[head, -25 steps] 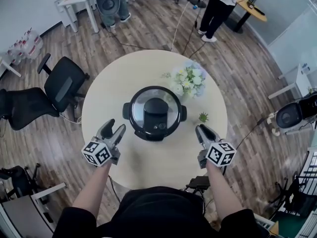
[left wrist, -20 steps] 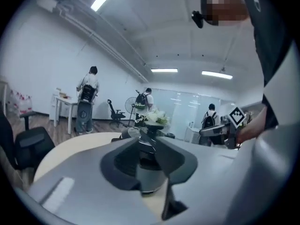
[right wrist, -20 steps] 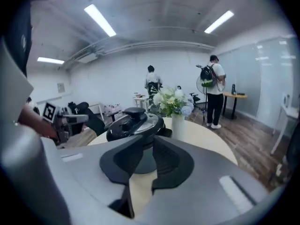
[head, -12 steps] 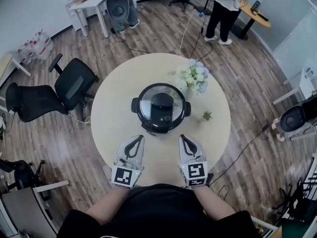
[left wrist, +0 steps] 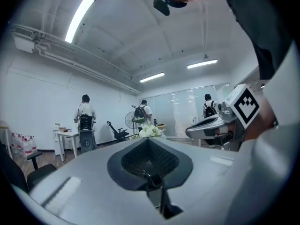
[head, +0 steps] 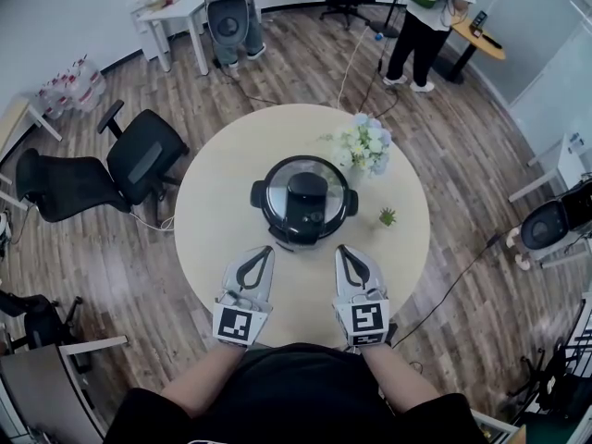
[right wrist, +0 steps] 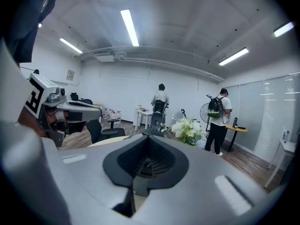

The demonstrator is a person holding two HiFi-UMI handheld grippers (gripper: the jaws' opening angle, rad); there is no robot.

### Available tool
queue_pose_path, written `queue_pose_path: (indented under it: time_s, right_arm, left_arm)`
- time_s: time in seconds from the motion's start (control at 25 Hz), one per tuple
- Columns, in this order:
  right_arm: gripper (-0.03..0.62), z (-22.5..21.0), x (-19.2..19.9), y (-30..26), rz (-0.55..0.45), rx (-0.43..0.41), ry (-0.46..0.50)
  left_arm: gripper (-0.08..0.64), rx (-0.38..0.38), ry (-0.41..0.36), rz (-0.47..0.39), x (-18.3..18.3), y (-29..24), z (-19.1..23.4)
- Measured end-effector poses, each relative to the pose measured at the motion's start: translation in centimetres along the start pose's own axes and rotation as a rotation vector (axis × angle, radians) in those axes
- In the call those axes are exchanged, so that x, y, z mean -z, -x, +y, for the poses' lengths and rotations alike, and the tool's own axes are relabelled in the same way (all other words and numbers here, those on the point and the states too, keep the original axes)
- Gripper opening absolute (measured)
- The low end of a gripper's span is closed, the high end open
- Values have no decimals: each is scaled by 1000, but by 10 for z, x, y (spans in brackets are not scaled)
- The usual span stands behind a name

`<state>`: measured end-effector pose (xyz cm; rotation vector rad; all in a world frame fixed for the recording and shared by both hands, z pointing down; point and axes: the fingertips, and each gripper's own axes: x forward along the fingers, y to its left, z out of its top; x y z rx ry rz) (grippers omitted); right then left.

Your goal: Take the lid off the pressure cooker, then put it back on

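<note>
Presently, the pressure cooker [head: 298,239] stands at about the middle of the round table [head: 217,202], with its lid [head: 306,188] seated on it and a side handle showing at each side. Both tools are near the table's near edge, side by side and apart from each other, tips aimed at the cooker. The left gripper [head: 266,250] has its jaws closed together with nothing between them. The right gripper [head: 340,249] is likewise closed and empty. Neither touches the cooker; a narrow strip of bare tabletop lies between the tips and the cooker's front. The left half of the table is bare out to its edge. On the right half, a bunch of flowers [head: 363,146] stands just beside the cooker toward the far right edge, and a small plant [head: 388,216] stands near the right edge, apart from the cooker. Off the table's left edge are two office chairs [head: 139,160], the nearer one close to the rim. A cable [head: 344,58] runs over the floor from the far edge. A person [head: 421,17] stands well beyond the far right side.
</note>
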<state>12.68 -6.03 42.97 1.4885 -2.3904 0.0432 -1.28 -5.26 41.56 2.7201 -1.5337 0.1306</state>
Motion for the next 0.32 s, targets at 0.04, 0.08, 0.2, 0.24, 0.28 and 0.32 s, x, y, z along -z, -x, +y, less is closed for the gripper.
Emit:
queue_pose_path:
  time_s: [0.04, 0.08, 0.2, 0.24, 0.28, 0.32]
  right_arm:
    - [8, -1, 0, 1, -1, 3, 0]
    - [8, -2, 0, 3, -1, 7, 3]
    - [8, -3, 1, 7, 6, 12, 7]
    - [8, -3, 2, 8, 8, 11, 6]
    - [8, -2, 3, 10, 11, 10, 6]
    - [8, -1, 5, 12, 13, 9, 5]
  left_arm:
    - [0, 2, 1, -1, 0, 0, -1]
    - [0, 4, 4, -1, -1, -1, -2]
    - [0, 5, 7, -2, -2, -1, -2]
    - [0, 6, 6, -1, -1, -1, -3]
    - [0, 7, 5, 0, -1, 0, -3]
    - [0, 8, 3, 1, 0, 1, -4]
